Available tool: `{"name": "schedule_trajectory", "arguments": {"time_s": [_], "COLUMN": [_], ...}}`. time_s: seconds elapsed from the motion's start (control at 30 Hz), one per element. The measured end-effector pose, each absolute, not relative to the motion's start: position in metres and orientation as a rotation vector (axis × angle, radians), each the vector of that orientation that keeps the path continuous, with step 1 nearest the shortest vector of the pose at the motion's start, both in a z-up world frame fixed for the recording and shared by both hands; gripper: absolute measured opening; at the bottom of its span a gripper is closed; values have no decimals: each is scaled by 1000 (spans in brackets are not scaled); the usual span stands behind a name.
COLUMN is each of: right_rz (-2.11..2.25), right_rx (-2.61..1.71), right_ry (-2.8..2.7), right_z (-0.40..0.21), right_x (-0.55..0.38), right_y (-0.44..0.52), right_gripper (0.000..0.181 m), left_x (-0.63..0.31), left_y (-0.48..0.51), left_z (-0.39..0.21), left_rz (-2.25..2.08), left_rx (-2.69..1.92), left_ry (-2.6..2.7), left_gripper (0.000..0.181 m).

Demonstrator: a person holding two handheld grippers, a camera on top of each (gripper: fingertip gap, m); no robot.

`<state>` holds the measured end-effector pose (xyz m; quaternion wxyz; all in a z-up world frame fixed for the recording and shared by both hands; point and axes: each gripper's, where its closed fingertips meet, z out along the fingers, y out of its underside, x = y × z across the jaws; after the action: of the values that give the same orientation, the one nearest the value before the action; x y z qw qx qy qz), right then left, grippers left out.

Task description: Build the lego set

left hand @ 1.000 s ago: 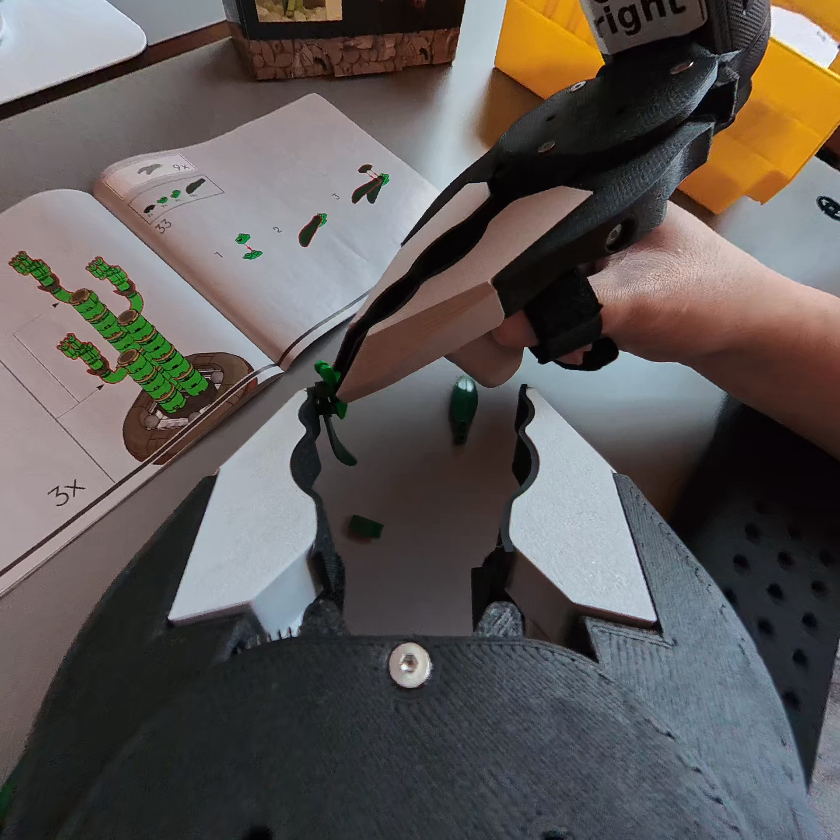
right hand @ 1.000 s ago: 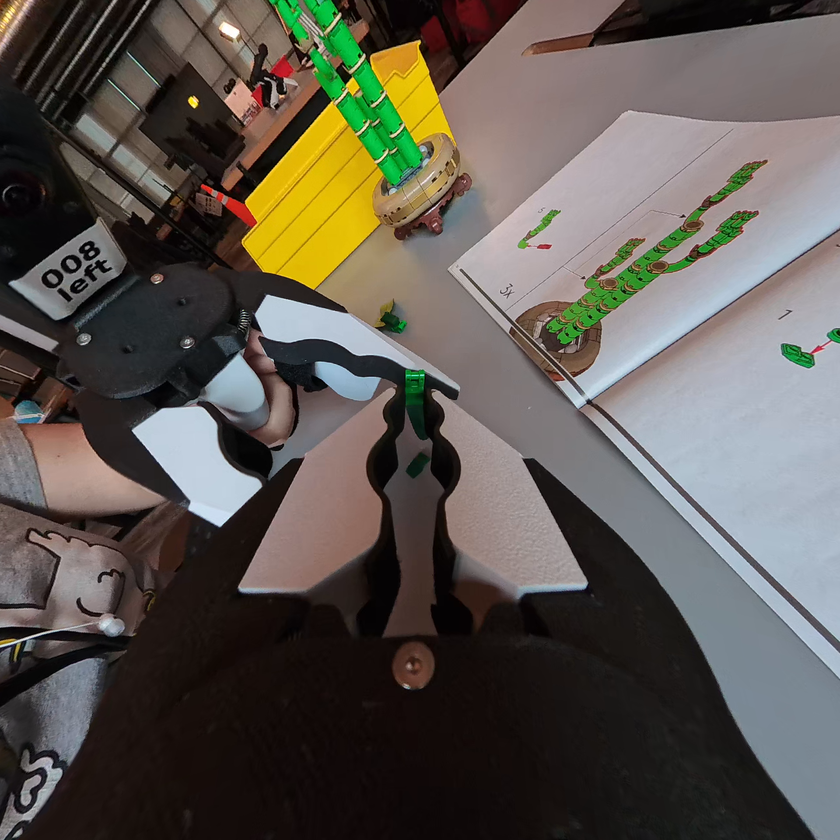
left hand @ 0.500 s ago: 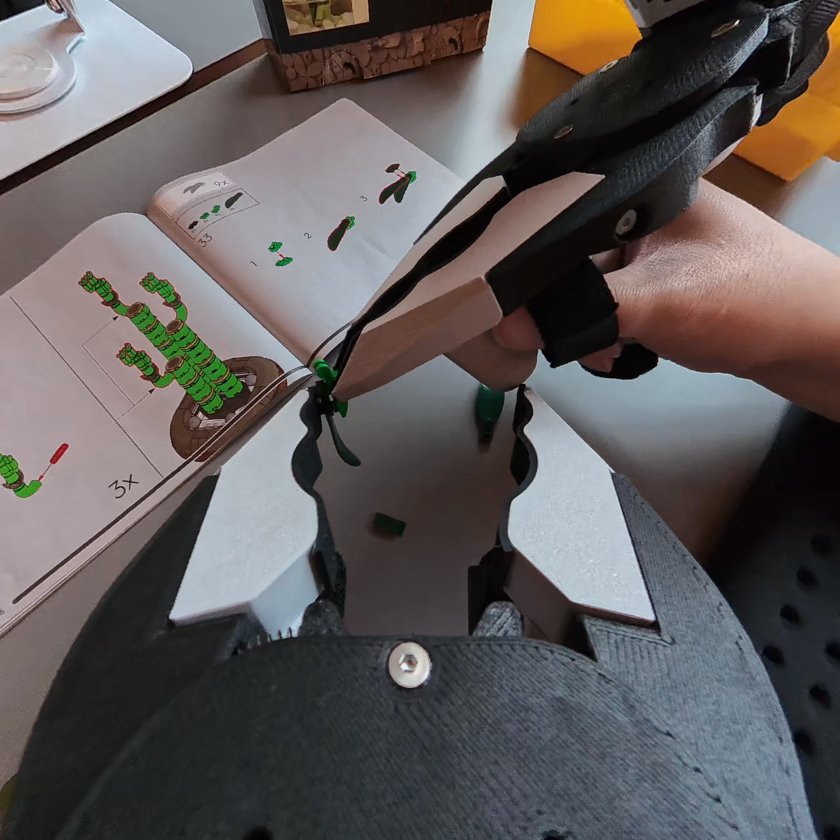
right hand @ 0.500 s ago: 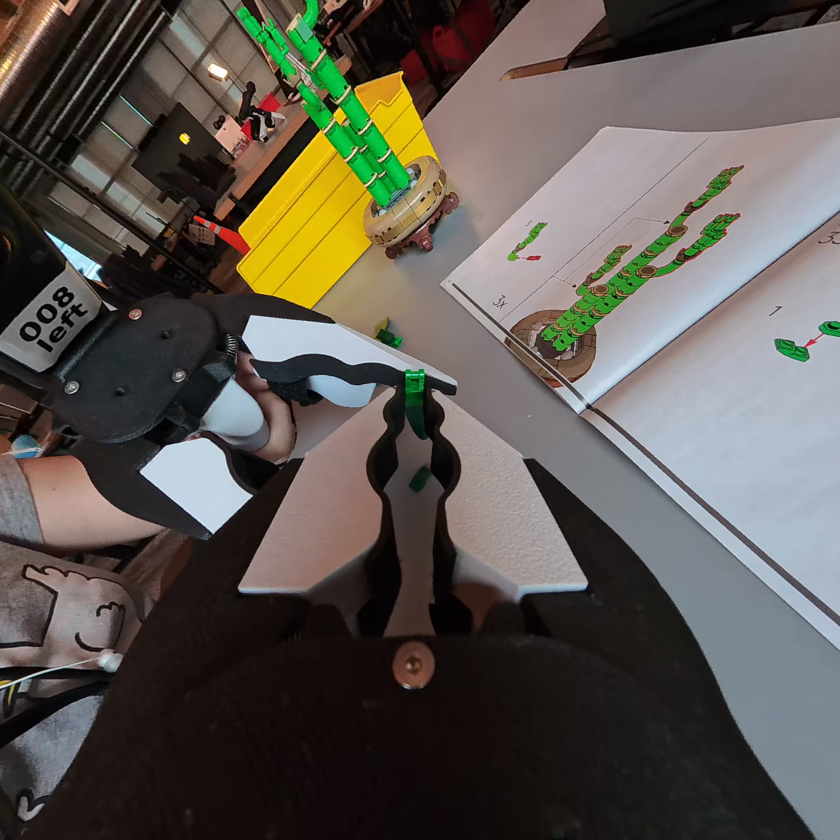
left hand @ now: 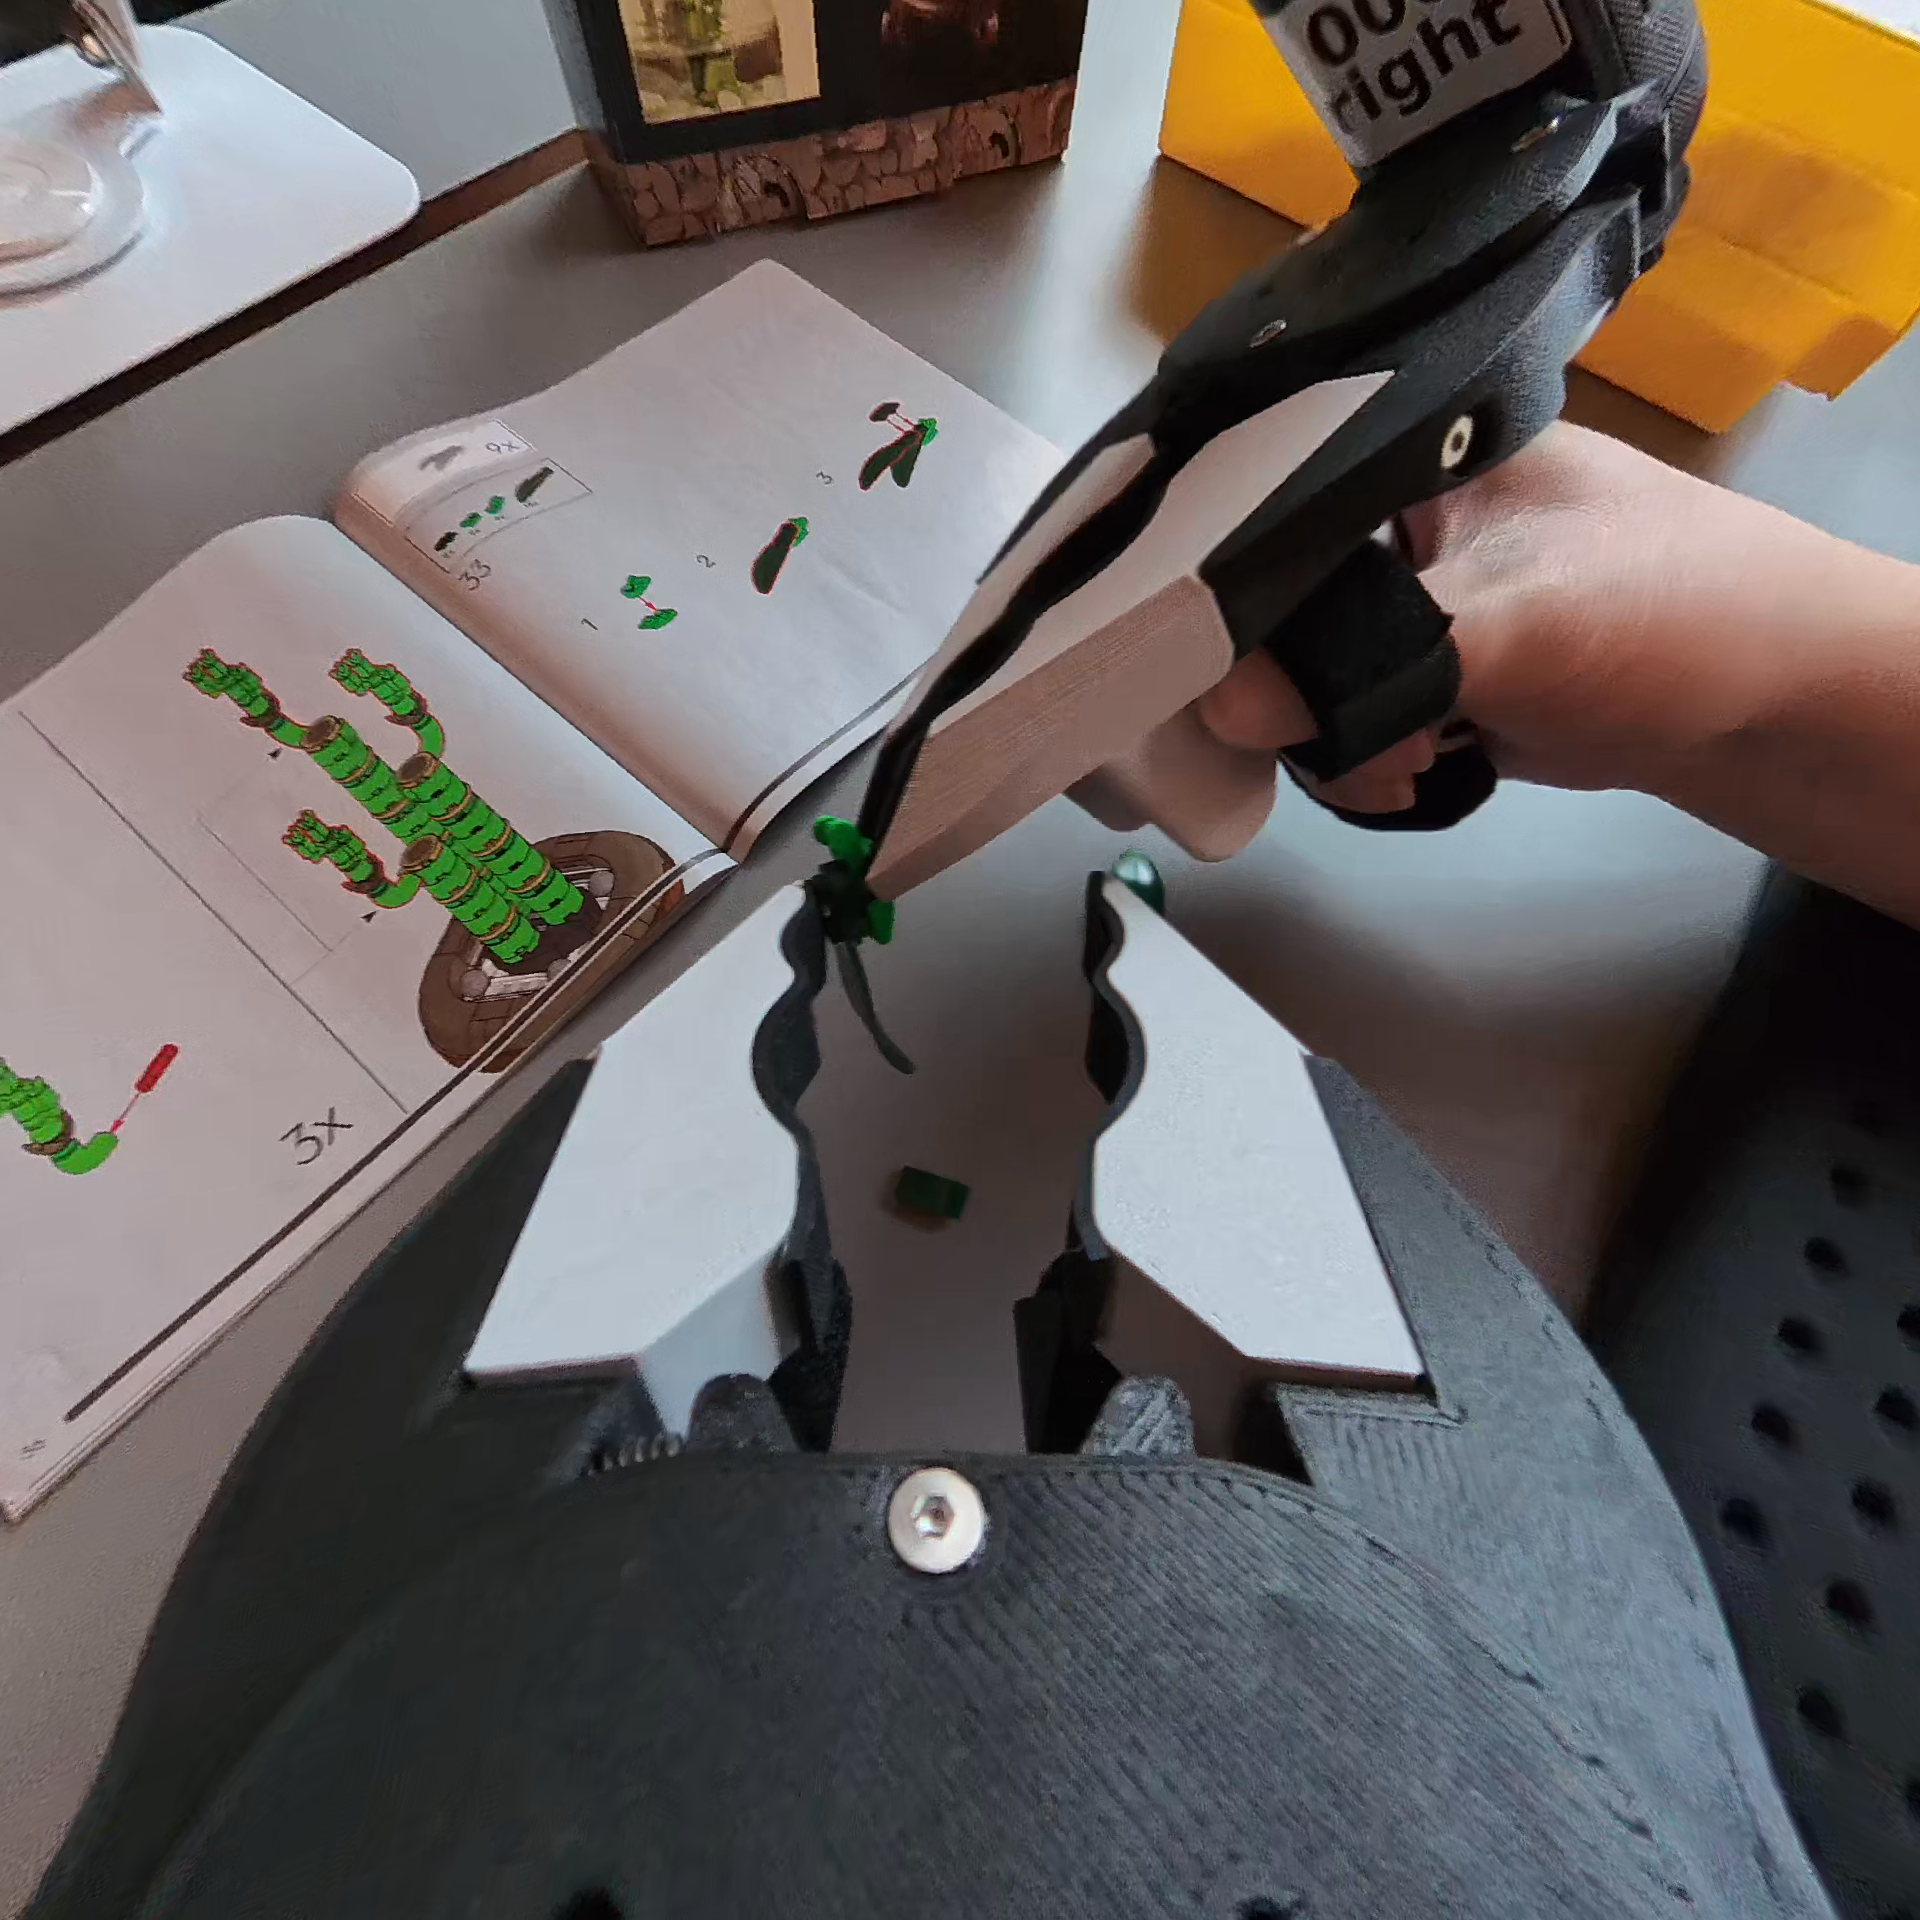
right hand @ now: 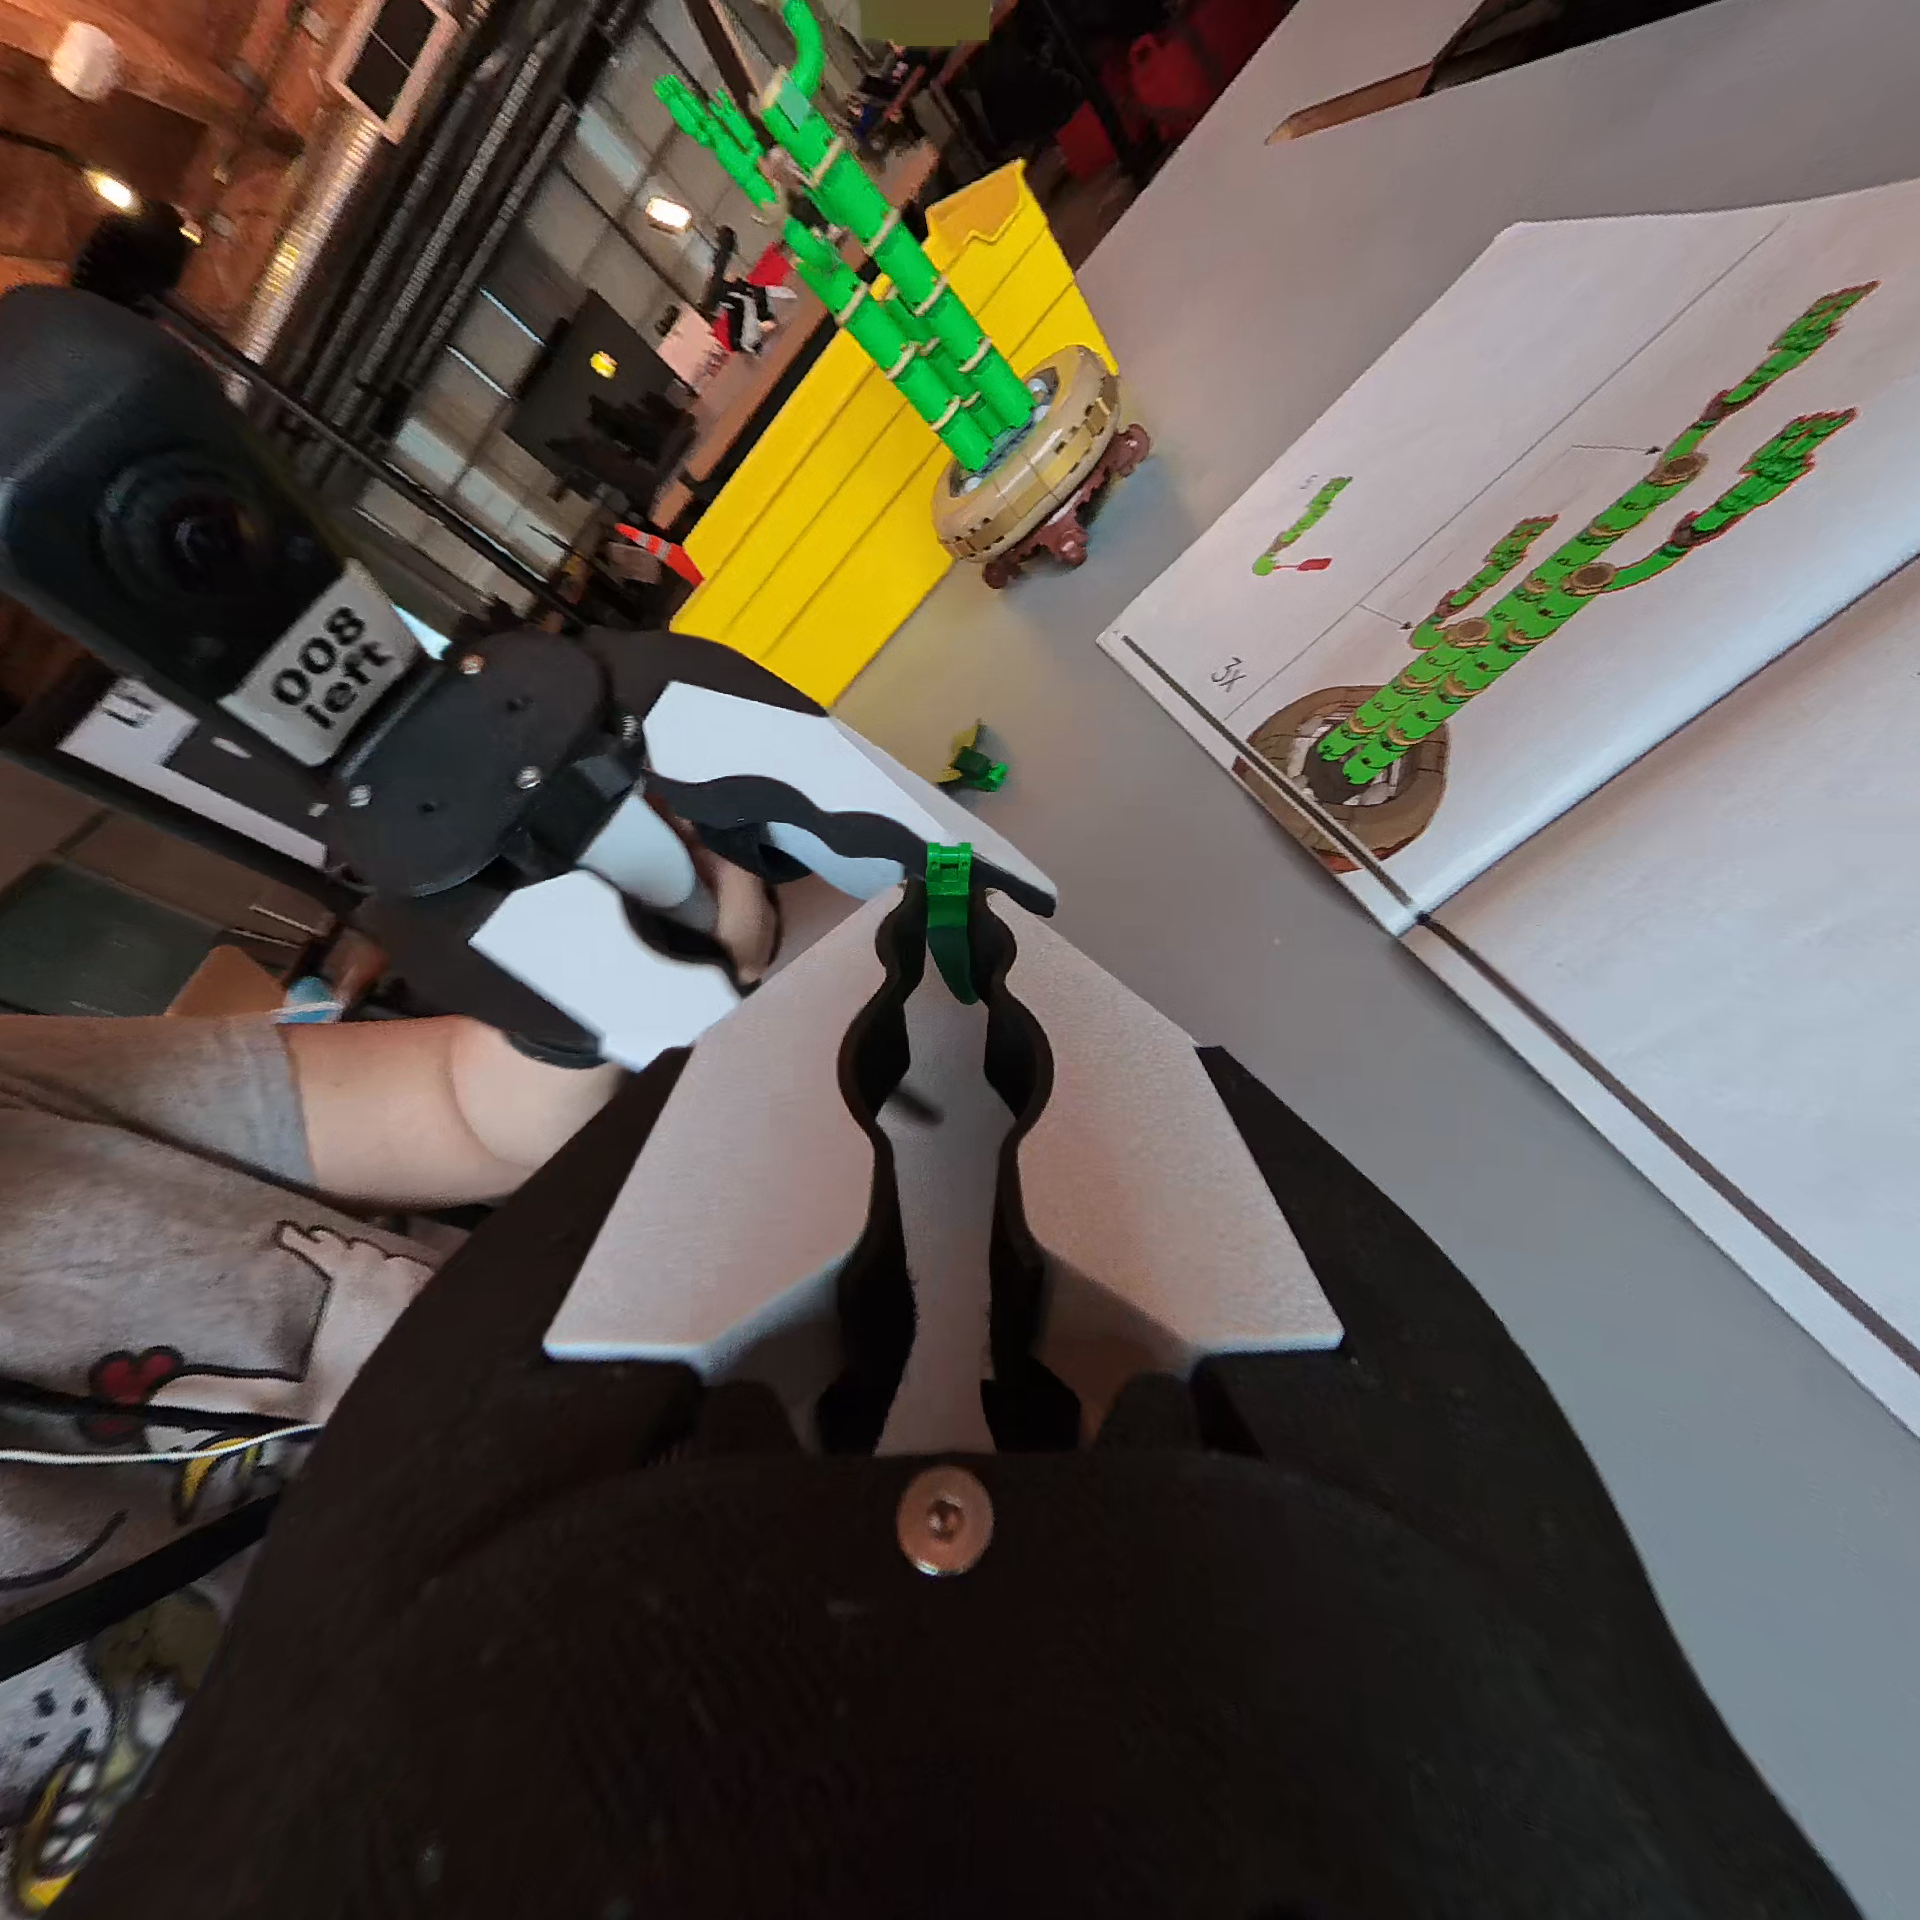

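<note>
Lego leaf piece (right hand: 951,920) sits pinched at the tip of the right gripper (right hand: 948,902), raised over the table (left hand: 1403,997), pressed against one finger (left hand: 717,1049) of the left gripper (left hand: 940,904), which gapes unclenched. Since a second ago: same grip, both hands drift slightly toward the booklet (left hand: 644,582); join probably unfinished. Loose green brick (left hand: 928,1193) lies below.
</note>
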<state>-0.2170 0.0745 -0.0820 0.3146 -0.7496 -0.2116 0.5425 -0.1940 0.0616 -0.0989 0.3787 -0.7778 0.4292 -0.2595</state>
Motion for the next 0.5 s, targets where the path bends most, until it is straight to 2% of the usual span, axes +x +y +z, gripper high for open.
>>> {"name": "schedule_trajectory", "arguments": {"time_s": [0.07, 0.1, 0.23, 0.5], "right_rz": [1505, 1526, 1532, 1489], "right_rx": [-1948, -1933, -1888, -1835], "right_ry": [-530, -517, -484, -455], "right_z": [-77, -75, -68, -62], "right_x": [-219, -220, -222, -223], "right_y": [73, 73, 74, 76], "right_gripper": [6, 6, 6, 6], "left_x": [-199, -201, -203, -209], "left_y": [66, 67, 71, 80], "left_z": [-95, -93, -87, -82], "left_rz": [-663, -681, -728, -427], "left_rx": [-1978, -1979, -1971, -1833], "left_ry": [1075, 1066, 1026, 1096], "left_gripper": [29, 25, 19, 11]}}
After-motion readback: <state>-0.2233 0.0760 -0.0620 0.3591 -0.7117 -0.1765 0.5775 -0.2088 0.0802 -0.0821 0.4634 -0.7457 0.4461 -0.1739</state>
